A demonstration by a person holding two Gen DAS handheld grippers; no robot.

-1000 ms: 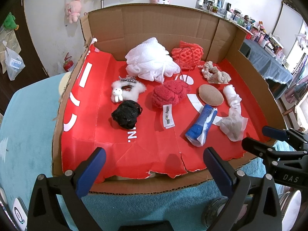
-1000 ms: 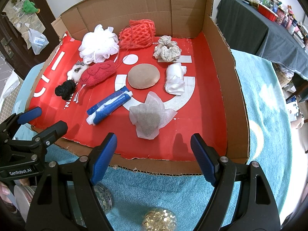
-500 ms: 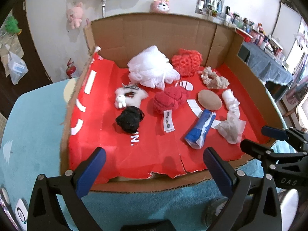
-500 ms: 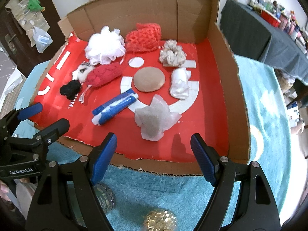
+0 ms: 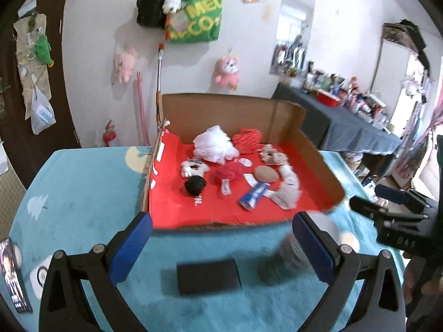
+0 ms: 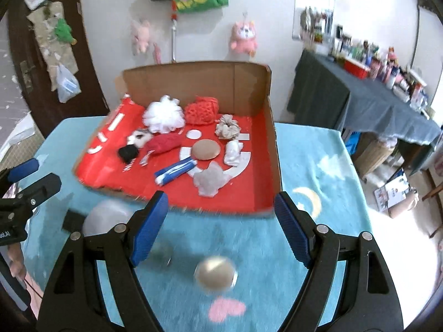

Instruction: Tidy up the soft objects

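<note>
Left gripper (image 5: 221,244): my jaws wide, empty.
Right gripper (image 6: 220,228): jaws opening, empty.
Box (image 6: 272,149): ahead; I'd approach one soft item squarely.

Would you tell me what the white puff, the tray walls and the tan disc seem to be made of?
White puff: probably gathered nylon mesh, judging by its ruffled look.
Tray walls: plain brown corrugated cardboard, matte, with visible fold creases.
Tan disc: perhaps sponge or foam; smooth, domed, matte. Blur leaves this open.

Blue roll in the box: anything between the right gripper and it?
Only the box's low front edge. The right gripper, opening and empty, is over the teal cloth, the blue roll beyond it, uncovered.
</note>
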